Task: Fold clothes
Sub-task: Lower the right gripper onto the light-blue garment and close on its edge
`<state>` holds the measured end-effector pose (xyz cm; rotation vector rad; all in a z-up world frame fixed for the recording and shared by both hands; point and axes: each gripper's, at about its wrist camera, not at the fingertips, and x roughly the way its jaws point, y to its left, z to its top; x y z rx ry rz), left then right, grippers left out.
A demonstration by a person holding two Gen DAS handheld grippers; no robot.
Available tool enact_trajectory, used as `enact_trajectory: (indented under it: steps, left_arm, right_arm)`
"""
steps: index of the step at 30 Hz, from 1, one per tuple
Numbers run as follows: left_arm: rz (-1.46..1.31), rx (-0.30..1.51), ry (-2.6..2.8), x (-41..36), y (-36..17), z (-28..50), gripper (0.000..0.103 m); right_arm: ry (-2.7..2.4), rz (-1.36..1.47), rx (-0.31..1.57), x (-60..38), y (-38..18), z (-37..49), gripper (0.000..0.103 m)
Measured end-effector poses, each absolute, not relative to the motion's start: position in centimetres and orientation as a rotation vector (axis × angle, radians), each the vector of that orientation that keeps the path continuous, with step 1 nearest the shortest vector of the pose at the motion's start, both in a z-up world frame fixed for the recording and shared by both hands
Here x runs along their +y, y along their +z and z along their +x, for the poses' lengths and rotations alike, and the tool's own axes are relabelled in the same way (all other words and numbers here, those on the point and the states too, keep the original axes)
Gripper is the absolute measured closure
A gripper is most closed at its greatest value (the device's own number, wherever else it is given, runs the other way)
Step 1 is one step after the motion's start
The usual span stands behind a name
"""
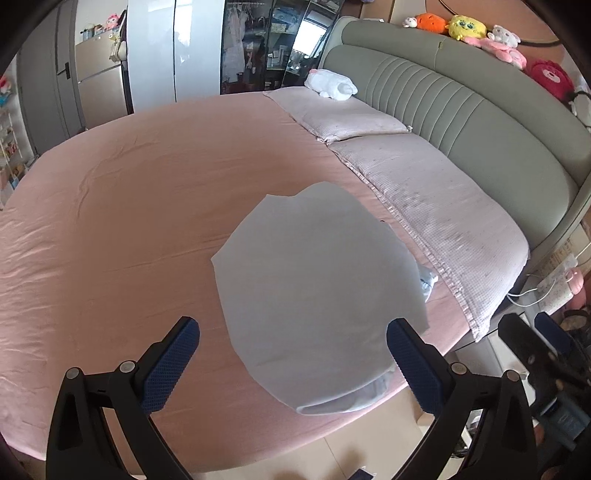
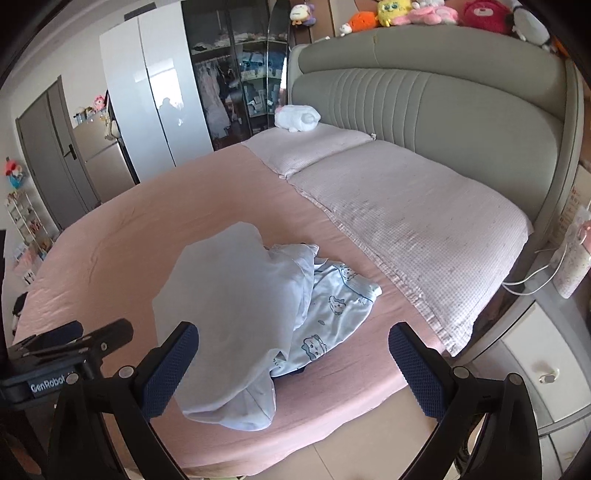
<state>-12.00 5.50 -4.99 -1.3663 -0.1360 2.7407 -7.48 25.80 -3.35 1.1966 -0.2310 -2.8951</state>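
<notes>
Clothes lie in a small pile near the foot edge of the pink bed sheet: a plain pale blue garment is spread on top, and from the right wrist view a printed pale blue garment with small cartoon figures shows beneath it, spilling out toward the pillow side. The pile sits on the sheet just beside the long quilted pink pillow, apart from it by a strip of sheet.

The left gripper hovers above the bed's edge, looking down and forward over the plain garment. Its jaws stand wide apart, one blue pad over bare sheet, the other at the garment's right border; nothing is between them. The right gripper is held at a like height, just to the right of the left one, whose black body shows at the left edge of its view. It too is spread wide and grips nothing, with its left pad over the plain garment's near corner.

A grey padded headboard stands behind the pillows, with plush toys lined along its top.
</notes>
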Motion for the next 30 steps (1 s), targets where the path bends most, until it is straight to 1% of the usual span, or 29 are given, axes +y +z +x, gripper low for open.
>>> enact_trajectory:
  steps: [4, 7, 8, 10, 13, 16, 20, 22, 26, 30]
  left_arm:
    - [-1.359, -0.032, 2.733, 6.3, -6.1, -12.6, 0.0]
    - [-1.383, 0.018, 2.707, 7.0, -7.0, -12.8, 0.0]
    - [-1.401, 0.0, 2.679, 7.1, -7.3, -13.0, 0.0]
    - [-1.443, -0.055, 2.601, 7.5, -8.2, -13.4, 0.0]
    - [-1.535, 0.015, 2.532, 8.6, -10.2, -13.8, 0.0]
    - [-1.568, 0.111, 2.472, 9.9, -11.5, -13.8, 0.0]
    - [-1.578, 0.186, 2.41, 11.6, -12.6, -13.7, 0.0]
    - [-1.582, 0.223, 2.378, 12.4, -13.1, -13.6, 0.0]
    - [-1.6, 0.294, 2.353, 13.3, -14.4, -13.8, 0.0]
    - [-1.621, 0.329, 2.393, 13.0, -15.1, -14.4, 0.0]
  right_arm:
    - [-2.835, 1.216, -0.308, 26.8, -5.0, -9.1, 0.0]
    - [-2.751, 1.258, -0.478, 27.7, -6.2, -10.0, 0.0]
    - [-2.731, 1.264, -0.523, 27.8, -6.5, -10.3, 0.0]
    - [-2.732, 1.277, -0.524, 27.7, -6.9, -10.8, 0.0]
    - [-2.671, 1.323, -0.559, 27.6, -7.8, -11.9, 0.0]
    - [-2.612, 1.373, -0.621, 28.0, -9.0, -12.9, 0.0]
    - [-2.584, 1.445, -0.575, 27.7, -10.3, -14.2, 0.002]
    - [-2.544, 1.482, -0.611, 27.7, -11.1, -14.6, 0.002]
    - [-2.456, 1.518, -0.741, 28.2, -13.1, -15.4, 0.002]
    - [-2.412, 1.546, -0.774, 28.4, -14.4, -16.0, 0.002]
